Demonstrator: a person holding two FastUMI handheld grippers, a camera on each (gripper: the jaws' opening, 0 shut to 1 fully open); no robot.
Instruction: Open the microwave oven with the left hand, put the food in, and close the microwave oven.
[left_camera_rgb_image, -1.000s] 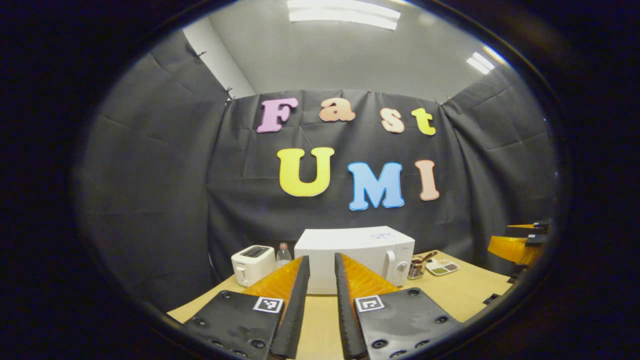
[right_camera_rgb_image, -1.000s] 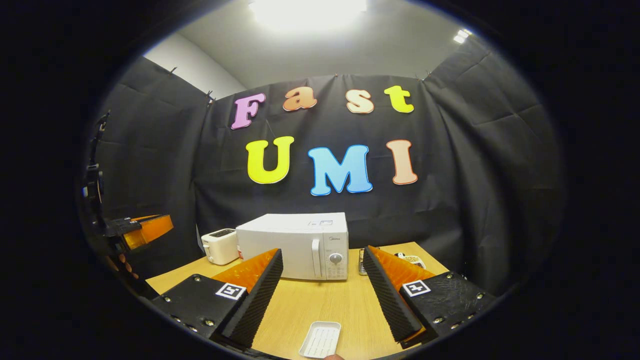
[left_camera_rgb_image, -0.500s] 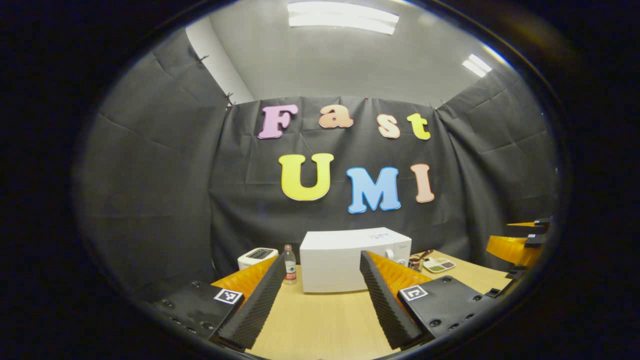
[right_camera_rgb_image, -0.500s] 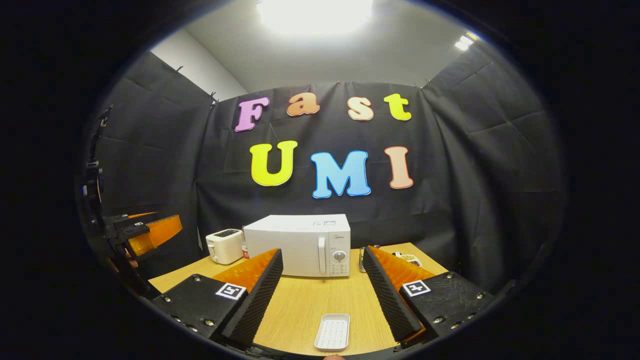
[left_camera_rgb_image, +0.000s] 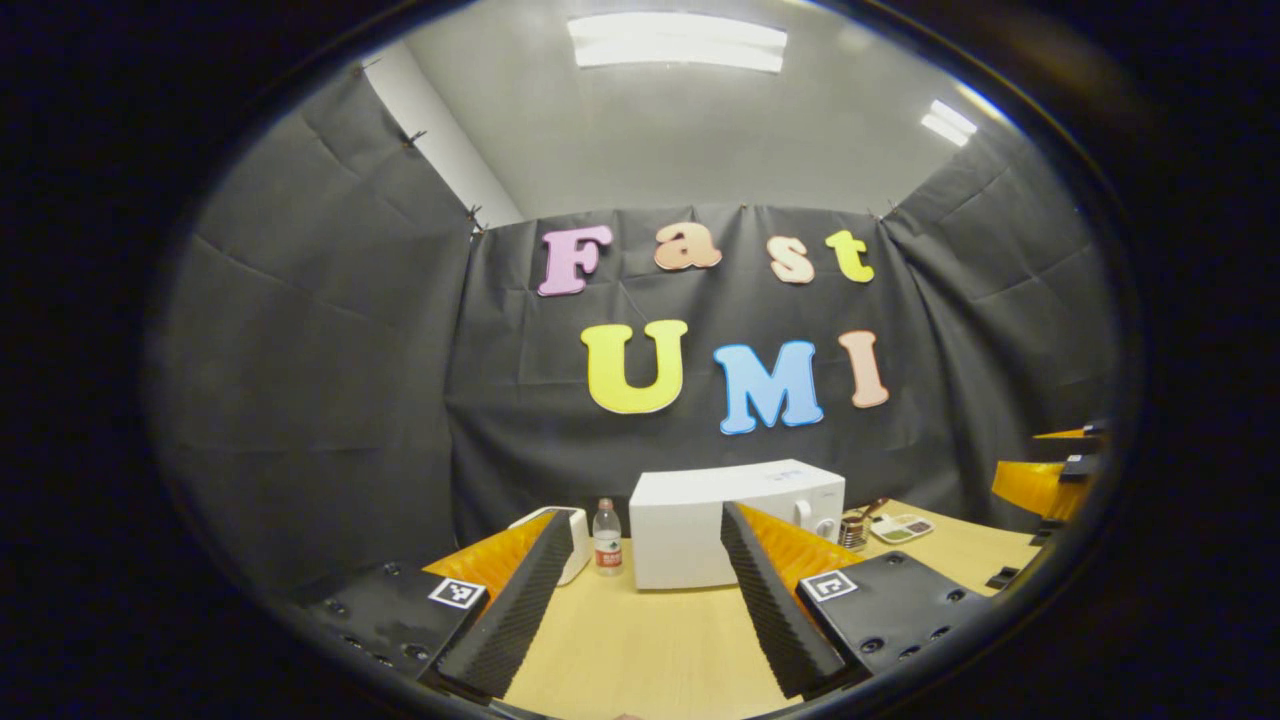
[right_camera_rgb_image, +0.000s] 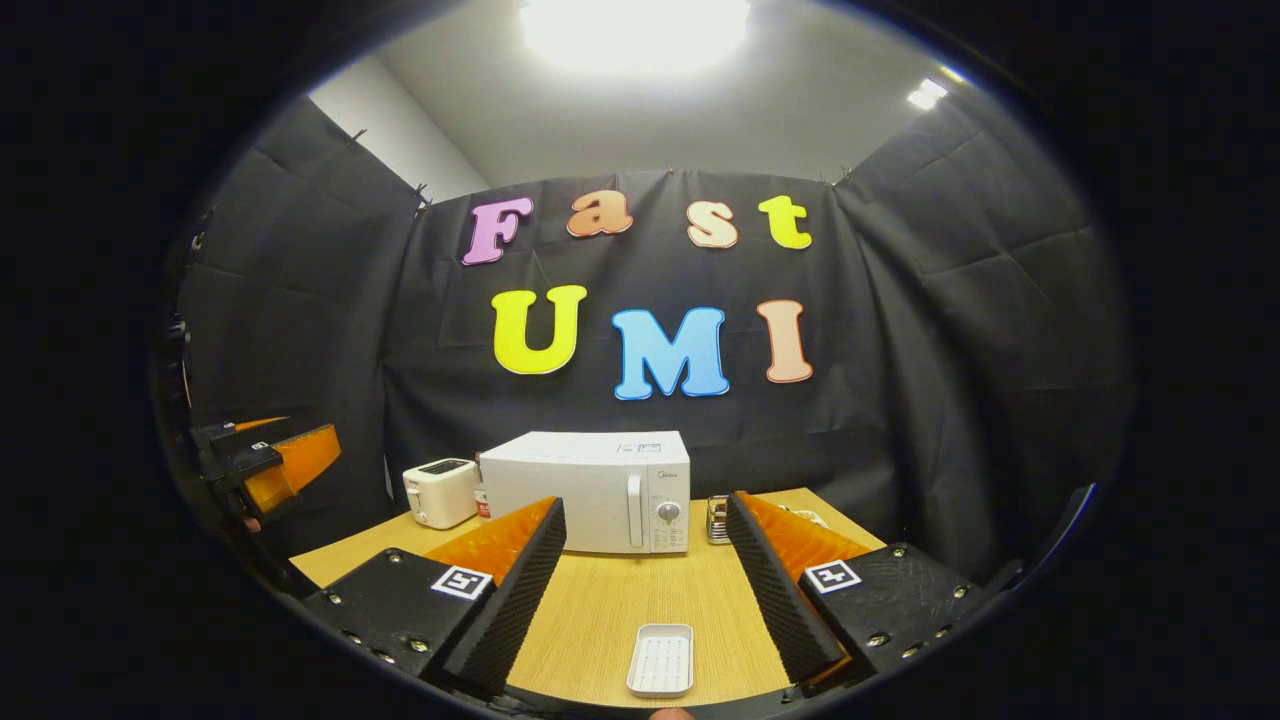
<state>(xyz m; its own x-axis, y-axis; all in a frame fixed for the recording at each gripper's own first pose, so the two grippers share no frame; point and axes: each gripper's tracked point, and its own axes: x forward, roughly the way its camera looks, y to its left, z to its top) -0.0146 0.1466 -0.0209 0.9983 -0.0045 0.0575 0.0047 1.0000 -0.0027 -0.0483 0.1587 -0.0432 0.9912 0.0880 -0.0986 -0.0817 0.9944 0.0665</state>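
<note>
Both the left gripper (left_camera_rgb_image: 640, 610) and right gripper (right_camera_rgb_image: 645, 590) gape wide, holding nothing. The microwave (right_camera_rgb_image: 585, 492) at twelve o'clock is shut; a crooked pull on its handle (right_camera_rgb_image: 633, 511) could drag it across the table (right_camera_rgb_image: 620, 610).

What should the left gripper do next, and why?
Probably move the left gripper forward toward the microwave and its door handle. The door looks shut, both grippers are open and holding nothing, and the microwave sits far back on the table. The white tray waits near the right gripper.
</note>
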